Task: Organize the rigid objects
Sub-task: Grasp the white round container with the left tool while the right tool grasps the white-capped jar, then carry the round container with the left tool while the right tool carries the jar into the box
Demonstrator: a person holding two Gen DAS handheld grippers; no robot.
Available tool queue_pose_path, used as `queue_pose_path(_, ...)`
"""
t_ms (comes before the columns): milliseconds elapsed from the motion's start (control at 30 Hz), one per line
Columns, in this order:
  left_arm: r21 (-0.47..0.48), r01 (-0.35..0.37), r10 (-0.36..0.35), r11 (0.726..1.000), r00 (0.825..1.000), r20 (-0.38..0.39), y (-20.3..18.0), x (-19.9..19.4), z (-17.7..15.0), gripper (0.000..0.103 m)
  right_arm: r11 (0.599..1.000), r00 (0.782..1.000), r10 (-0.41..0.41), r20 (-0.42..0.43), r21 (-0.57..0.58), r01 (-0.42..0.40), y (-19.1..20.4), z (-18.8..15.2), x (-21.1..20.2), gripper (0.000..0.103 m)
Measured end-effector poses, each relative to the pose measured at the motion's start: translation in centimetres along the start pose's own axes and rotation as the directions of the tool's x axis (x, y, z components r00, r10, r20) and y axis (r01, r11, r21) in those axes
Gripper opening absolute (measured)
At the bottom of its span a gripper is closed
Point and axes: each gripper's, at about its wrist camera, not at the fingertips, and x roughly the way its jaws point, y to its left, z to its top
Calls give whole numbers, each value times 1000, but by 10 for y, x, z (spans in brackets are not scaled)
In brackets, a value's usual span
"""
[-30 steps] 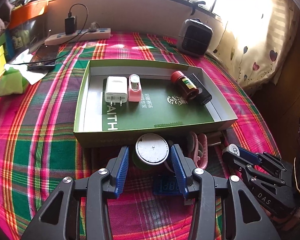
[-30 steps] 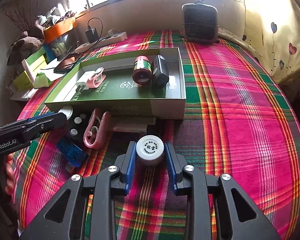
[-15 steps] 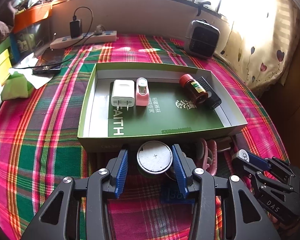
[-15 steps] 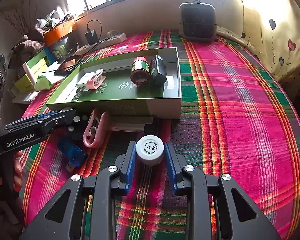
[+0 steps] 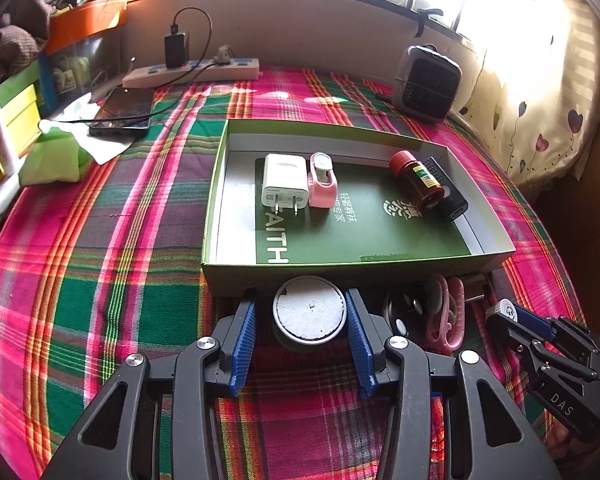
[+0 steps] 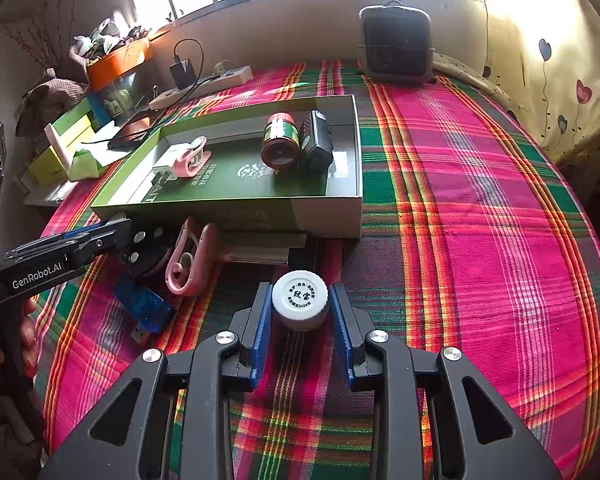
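My left gripper [image 5: 300,316] is shut on a round container with a white lid [image 5: 309,311], held above the cloth just before the green tray's near wall [image 5: 340,272]. My right gripper [image 6: 300,308] is shut on a small white-capped bottle [image 6: 299,299]. The tray holds a white charger [image 5: 284,180], a pink clip [image 5: 321,182], a red-capped brown bottle [image 5: 416,180] and a black device [image 5: 446,190]. Before the tray lie a pink carabiner [image 6: 192,260], a blue USB module [image 6: 142,306] and a black round item [image 6: 144,254].
A small black heater [image 6: 396,44] stands at the back. A power strip [image 5: 192,74], a phone [image 5: 122,114] and green and yellow boxes [image 5: 12,128] sit at the back left. Plaid cloth [image 6: 480,220] stretches to the right of the tray.
The left gripper has risen and drawn back with the white-lidded container, showing more of the tray. The right gripper has stayed shut on its bottle, nearly still.
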Motion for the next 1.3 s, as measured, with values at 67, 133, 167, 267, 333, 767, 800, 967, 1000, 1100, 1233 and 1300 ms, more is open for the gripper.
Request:
queue_pose_path(67, -4, -2, 2, 1000, 1000, 0, 1, 1, 0, 42, 1000, 1000, 0, 0, 0, 0, 0, 0, 0, 30)
queue_pose_path(133, -6, -5, 5, 1000, 1000, 1, 2, 1, 0, 42, 1000, 1000, 0, 0, 0, 0, 0, 0, 0, 30)
queue_pose_path(167, -8, -5, 5, 1000, 1000, 0, 3, 1, 0, 42, 1000, 1000, 0, 0, 0, 0, 0, 0, 0, 30)
queue_pose_path(267, -8, -4, 4, 1000, 1000, 1, 3, 1, 0, 39, 1000, 1000, 0, 0, 0, 0, 0, 0, 0, 30)
queue_pose_path(333, -6, -4, 4, 1000, 1000, 3, 2, 1, 0, 35, 1000, 1000, 1, 0, 0, -1, 0, 0, 0, 30)
queue_pose_path(767, -10, -6, 6, 1000, 1000, 6, 2, -1, -2, 33, 1000, 1000, 0, 0, -1, 0, 0, 0, -1, 30)
queue_pose_path(800, -11, -5, 5, 1000, 1000, 7, 3, -1, -2, 33, 1000, 1000, 0, 0, -1, 0, 0, 0, -1, 30)
queue_pose_path(967, -14, -2, 2, 1000, 1000, 8, 4, -2, -3, 33, 1000, 1000, 0, 0, -1, 0, 0, 0, -1, 30)
queue_pose_path(1000, -14, -2, 2, 1000, 1000, 8, 4, -3, -3, 33, 1000, 1000, -1, 0, -2, 1, 0, 0, -1, 30)
queue_pose_path(1100, -16, 4, -4, 1000, 1000, 11, 4, -5, -4, 33, 1000, 1000, -4, -1, -7, 4, 0, 0, 0, 30)
queue_pose_path(1233, -17, 4, -4, 1000, 1000, 18, 4, -9, -5, 33, 1000, 1000, -1, -3, -11, 1, 1, -1, -1, 30)
queue_pose_path(1300, -16, 3, -3, 1000, 1000, 22, 4, -11, -5, 32, 1000, 1000, 1, -2, -11, -1, 1, -1, -1, 30)
